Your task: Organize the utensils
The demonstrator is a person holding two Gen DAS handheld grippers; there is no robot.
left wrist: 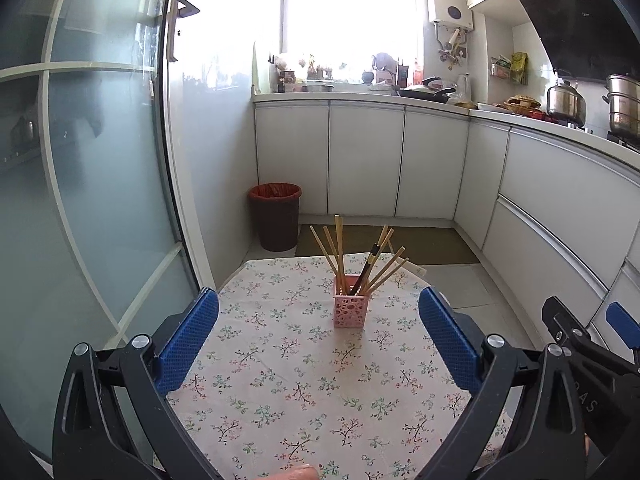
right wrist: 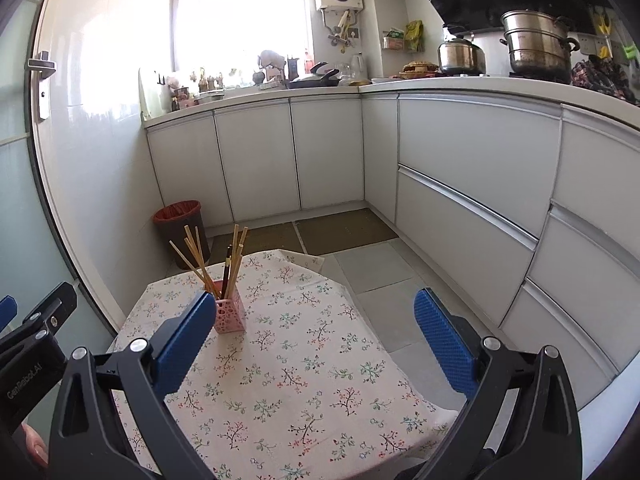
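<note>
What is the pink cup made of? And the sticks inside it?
The pink cup looks like moulded plastic: its walls are cut through with rounded holes. The pale sticks look like bare wood or bamboo, tan and matte. One dark stick seems lacquered or painted; I can't tell which.

Left wrist view: looks forward and slightly down between its own blue-padded jaws, over the floral-cloth-covered surface (left wrist: 304,380), facing the window wall; frosted glass door close on its left. Right wrist view: same heading, set to the right (more of the white cabinet run (right wrist: 460,184) fills it). Both share the pink perforated plastic holder (left wrist: 350,306) (right wrist: 230,314), mid-distance, and the dark red-lined waste bin (left wrist: 275,216) (right wrist: 182,232).
</note>
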